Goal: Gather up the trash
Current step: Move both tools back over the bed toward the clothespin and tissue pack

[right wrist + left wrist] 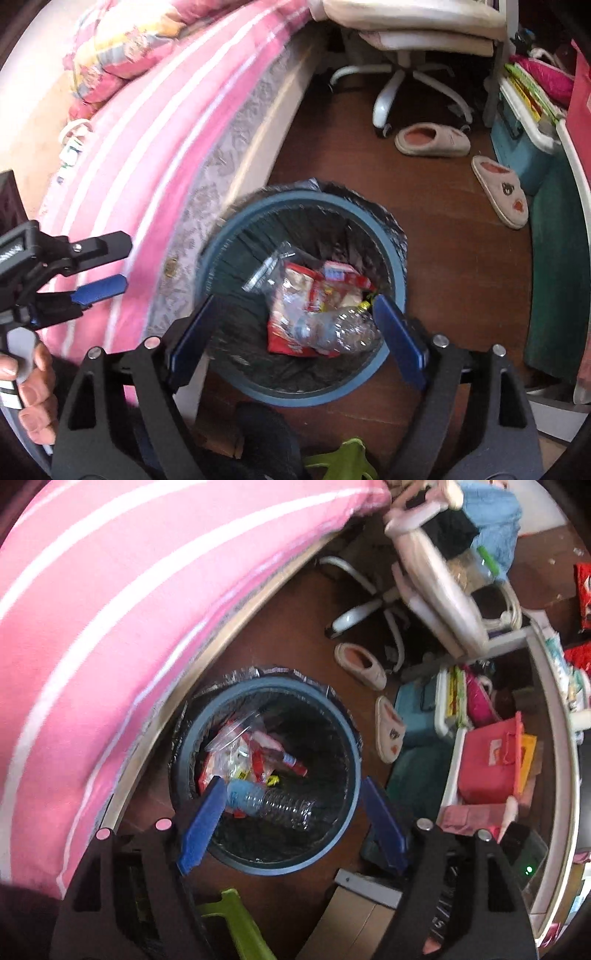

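Observation:
A round blue trash bin (352,775) with a black liner stands on the brown floor beside the bed; it also shows in the right wrist view (400,280). Inside lie a clear plastic bottle (273,805) (340,328), red snack wrappers (258,757) (317,288) and a clear bag (273,266). My left gripper (293,786) is open and empty above the bin. My right gripper (295,306) is open and empty above the bin too. The left gripper also shows at the left of the right wrist view (110,266), held by a hand.
A bed with a pink striped cover (110,609) (155,129) runs along the left. A white swivel chair (432,587) (406,74), two slippers (360,661) (498,192), and shelves with boxes (491,760) stand to the right. A green object (240,919) lies near.

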### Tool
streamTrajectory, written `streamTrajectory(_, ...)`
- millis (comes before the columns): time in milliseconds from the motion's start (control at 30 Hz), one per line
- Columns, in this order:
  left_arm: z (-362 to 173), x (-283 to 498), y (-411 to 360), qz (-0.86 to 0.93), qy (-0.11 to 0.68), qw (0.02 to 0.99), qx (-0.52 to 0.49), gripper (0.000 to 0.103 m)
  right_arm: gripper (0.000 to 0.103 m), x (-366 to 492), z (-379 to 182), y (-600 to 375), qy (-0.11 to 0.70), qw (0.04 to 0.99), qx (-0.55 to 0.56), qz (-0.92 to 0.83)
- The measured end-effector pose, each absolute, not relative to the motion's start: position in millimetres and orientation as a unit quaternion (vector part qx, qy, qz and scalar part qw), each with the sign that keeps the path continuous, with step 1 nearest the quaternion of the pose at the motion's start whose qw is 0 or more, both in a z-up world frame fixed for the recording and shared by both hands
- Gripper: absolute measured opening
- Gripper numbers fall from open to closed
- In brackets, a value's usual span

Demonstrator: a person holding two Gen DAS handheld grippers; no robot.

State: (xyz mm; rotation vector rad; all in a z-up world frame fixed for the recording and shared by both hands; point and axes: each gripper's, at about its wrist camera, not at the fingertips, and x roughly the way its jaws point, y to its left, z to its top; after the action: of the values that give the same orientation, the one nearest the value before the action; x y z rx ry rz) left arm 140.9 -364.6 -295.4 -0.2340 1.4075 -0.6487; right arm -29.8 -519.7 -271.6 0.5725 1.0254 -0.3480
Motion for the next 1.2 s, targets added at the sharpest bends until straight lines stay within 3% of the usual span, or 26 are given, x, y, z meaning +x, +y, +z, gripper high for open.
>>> streamTrajectory(433, -182.4, 117.7, -260.4, -0.332, 0.457, 0.779, -0.273, 0.077, 0.086, -7.2, -137.7, -436.7, 0.369, 0.907, 0.191, -0.064)
streamTrajectory(733, -118.4, 117.1, -153.4, -0.290, 0.359, 0.821, -0.336, 0.080, 0.087, 39.3, -77.4, -358.6, 0.312, 0.938, 0.150, 0.019)
streamTrajectory(933, -122.1, 126.7, -86.2, -0.236, 0.342, 0.840, -0.349, 0.080, 0.088, 78.1, -70.4, -306.8, 0.306, 0.942, 0.125, 0.058)
streamTrajectory(1200, -166.3, 165.1, -33.6, -0.182, 0.356, 0.842, -0.362, 0.080, 0.088, 127.1, -98.6, -256.0, 0.319, 0.938, 0.106, 0.082)
